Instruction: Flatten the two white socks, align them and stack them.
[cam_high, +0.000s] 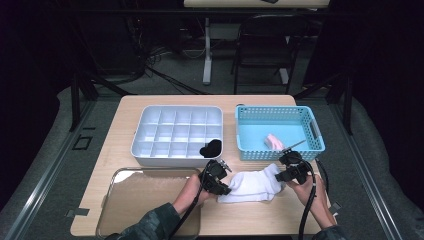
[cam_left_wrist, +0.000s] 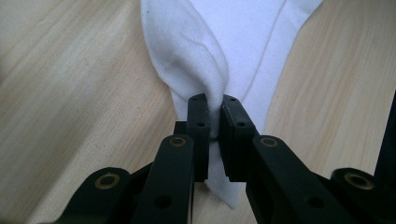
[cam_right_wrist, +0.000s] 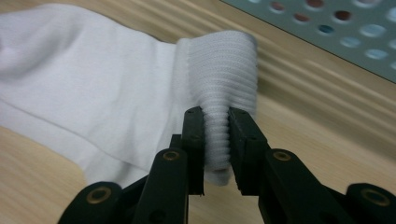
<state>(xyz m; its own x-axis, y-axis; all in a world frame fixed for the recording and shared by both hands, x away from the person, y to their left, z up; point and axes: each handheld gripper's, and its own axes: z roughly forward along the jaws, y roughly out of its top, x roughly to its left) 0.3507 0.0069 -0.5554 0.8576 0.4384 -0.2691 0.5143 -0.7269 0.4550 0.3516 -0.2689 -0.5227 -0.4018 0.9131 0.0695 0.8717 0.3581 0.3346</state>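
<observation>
A white sock (cam_high: 252, 184) lies on the wooden bench (cam_high: 125, 145) near the person's edge, stretched between the two grippers. The left gripper (cam_high: 216, 178) has its jaws clamped on a pinch of smooth fabric at one end; in the left gripper view that fold of the sock (cam_left_wrist: 196, 56) bunches up between the black jaws. The right gripper (cam_high: 291, 167) has its jaws clamped on the ribbed cuff at the other end, and in the right gripper view the cuff (cam_right_wrist: 224, 79) stands up in a loop above the jaws. Just behind the sock stands a blue basket (cam_high: 315, 131) with a small pink thing (cam_high: 274, 141) inside. Beside it to the left is a white divided tray (cam_high: 142, 150); a black item (cam_high: 211, 148) sits in its near right compartment. A clear lid (cam_high: 117, 200) lies at the near left.
</observation>
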